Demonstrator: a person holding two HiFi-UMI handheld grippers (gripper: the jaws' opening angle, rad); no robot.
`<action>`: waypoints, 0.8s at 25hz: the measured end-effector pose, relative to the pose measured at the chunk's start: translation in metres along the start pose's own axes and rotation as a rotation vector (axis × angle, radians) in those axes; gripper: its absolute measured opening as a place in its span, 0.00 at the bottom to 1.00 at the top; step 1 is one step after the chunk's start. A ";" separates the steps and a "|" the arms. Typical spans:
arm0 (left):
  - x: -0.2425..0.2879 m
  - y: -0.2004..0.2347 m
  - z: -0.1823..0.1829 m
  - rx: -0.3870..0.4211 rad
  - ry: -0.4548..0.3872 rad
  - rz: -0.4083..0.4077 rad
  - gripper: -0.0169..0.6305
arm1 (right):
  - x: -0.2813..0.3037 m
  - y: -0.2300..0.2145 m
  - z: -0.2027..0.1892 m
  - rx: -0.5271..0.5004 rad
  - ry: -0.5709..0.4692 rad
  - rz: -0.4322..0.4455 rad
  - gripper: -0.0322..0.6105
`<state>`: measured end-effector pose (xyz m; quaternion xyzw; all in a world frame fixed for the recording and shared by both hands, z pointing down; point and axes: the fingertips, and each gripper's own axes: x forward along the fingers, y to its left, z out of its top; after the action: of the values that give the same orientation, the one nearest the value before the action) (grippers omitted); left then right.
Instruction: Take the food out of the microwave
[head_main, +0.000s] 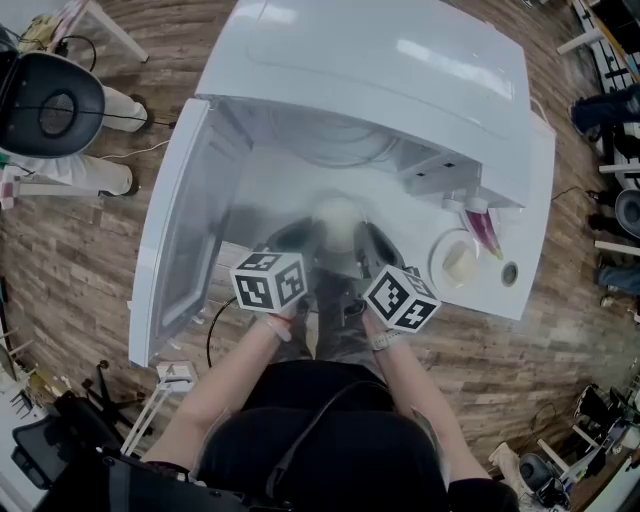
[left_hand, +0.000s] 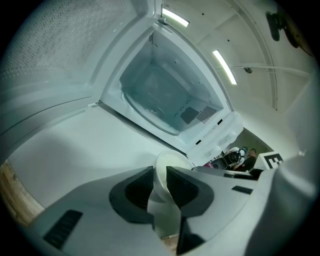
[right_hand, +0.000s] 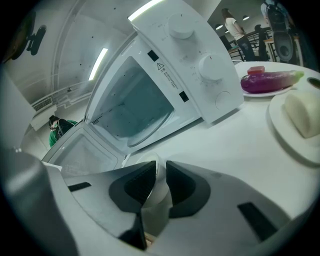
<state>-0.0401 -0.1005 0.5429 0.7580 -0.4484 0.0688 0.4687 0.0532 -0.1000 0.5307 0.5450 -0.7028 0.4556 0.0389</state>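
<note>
The white bowl (head_main: 338, 222) is round, smooth and thin-walled, with a pale inside whose contents are too blurred to make out. It sits at the near side of the table (head_main: 532, 205), just in front of the open mouth of the microwave (head_main: 400, 80). The left gripper (left_hand: 159, 172) is clamped on its left rim and the right gripper (right_hand: 159, 170) on its right rim, each with one pad inside the wall and one outside. The microwave's door (head_main: 180, 230) hangs wide to the left, and to the right stand a plate (head_main: 440, 268) with a pale lump and a purple eggplant (right_hand: 270, 81).
</note>
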 end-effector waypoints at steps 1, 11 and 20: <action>0.000 0.000 0.000 0.006 0.003 -0.005 0.16 | 0.000 0.000 0.000 0.002 0.000 -0.001 0.17; 0.001 -0.005 -0.001 0.103 0.022 -0.045 0.16 | -0.003 -0.005 -0.008 0.015 0.002 -0.008 0.18; 0.000 -0.009 0.002 0.101 0.010 -0.084 0.16 | -0.004 -0.006 -0.008 0.000 -0.004 -0.015 0.18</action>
<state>-0.0338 -0.1002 0.5362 0.7985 -0.4097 0.0751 0.4346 0.0560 -0.0917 0.5365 0.5510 -0.6987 0.4544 0.0409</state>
